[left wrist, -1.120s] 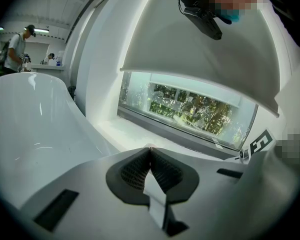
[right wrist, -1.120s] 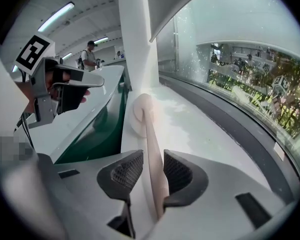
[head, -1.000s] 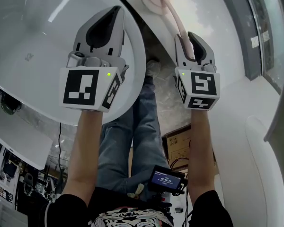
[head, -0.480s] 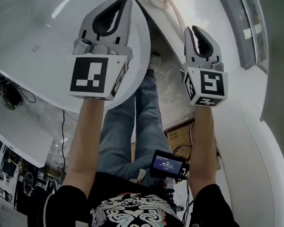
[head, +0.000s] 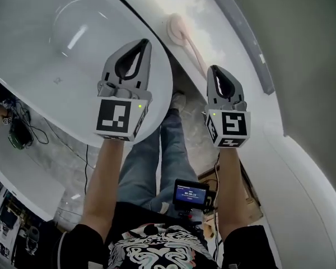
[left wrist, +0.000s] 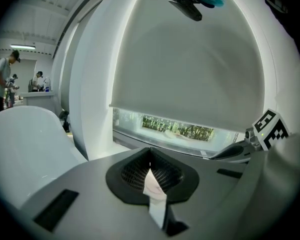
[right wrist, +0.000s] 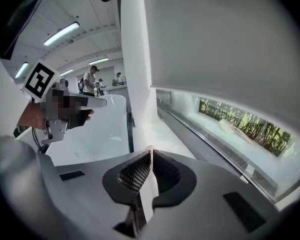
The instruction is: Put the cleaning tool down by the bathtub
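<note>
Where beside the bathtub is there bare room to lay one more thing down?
The ledge is bare between the pink brush and the grey window frame, and beyond the brush's head. The bathtub basin is bare too. Crowded: the gap between bathtub and ledge, where the person's legs stand.

— Ceiling?
— Long strip lights [right wrist: 60,34], lit, set in rows.
— Walls?
— One white column [right wrist: 135,59]. One broad pale panel [left wrist: 190,69] over a low window strip [left wrist: 177,129], greenery behind the glass.
— Floor?
— Pale grey, marbled [head: 56,156].
— Far end?
— People [right wrist: 92,81] standing at a counter.
</note>
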Action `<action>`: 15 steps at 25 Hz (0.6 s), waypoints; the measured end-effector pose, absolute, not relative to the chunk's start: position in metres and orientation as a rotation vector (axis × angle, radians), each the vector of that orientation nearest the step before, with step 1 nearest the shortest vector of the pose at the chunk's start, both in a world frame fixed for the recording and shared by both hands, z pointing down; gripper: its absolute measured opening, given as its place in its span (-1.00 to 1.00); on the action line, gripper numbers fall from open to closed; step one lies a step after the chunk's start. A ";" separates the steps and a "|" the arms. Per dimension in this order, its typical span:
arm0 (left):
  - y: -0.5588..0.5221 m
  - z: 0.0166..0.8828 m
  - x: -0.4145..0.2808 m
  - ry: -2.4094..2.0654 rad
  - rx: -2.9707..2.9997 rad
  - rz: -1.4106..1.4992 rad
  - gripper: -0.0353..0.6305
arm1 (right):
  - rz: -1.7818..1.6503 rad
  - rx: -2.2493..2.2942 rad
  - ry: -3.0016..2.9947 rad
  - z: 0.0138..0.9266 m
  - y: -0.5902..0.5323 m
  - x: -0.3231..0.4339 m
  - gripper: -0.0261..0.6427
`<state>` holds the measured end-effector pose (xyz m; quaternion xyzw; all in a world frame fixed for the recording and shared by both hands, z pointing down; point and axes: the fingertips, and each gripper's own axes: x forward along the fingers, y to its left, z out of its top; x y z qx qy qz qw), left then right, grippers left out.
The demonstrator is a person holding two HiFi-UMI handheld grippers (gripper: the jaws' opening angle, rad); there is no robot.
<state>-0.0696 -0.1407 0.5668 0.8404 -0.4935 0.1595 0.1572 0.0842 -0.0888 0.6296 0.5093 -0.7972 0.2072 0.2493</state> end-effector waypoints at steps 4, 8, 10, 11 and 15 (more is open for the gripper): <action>-0.138 0.529 -0.072 -1.402 2.438 0.463 -0.85 | 0.556 1.438 -2.208 0.585 -0.090 0.082 -0.81; -0.134 0.496 -0.077 -1.410 2.447 0.457 -0.85 | 0.506 1.458 -2.239 0.534 -0.088 0.076 -0.81; -0.128 0.474 -0.076 -1.410 2.453 0.451 -0.85 | 0.490 1.473 -2.254 0.504 -0.083 0.077 -0.81; -0.126 0.463 -0.075 -1.411 2.457 0.449 -0.85 | 0.482 1.484 -2.261 0.490 -0.081 0.078 -0.81; -0.122 0.414 -0.074 -1.424 2.497 0.416 -0.85 | 0.446 1.540 -2.281 0.434 -0.074 0.084 -0.81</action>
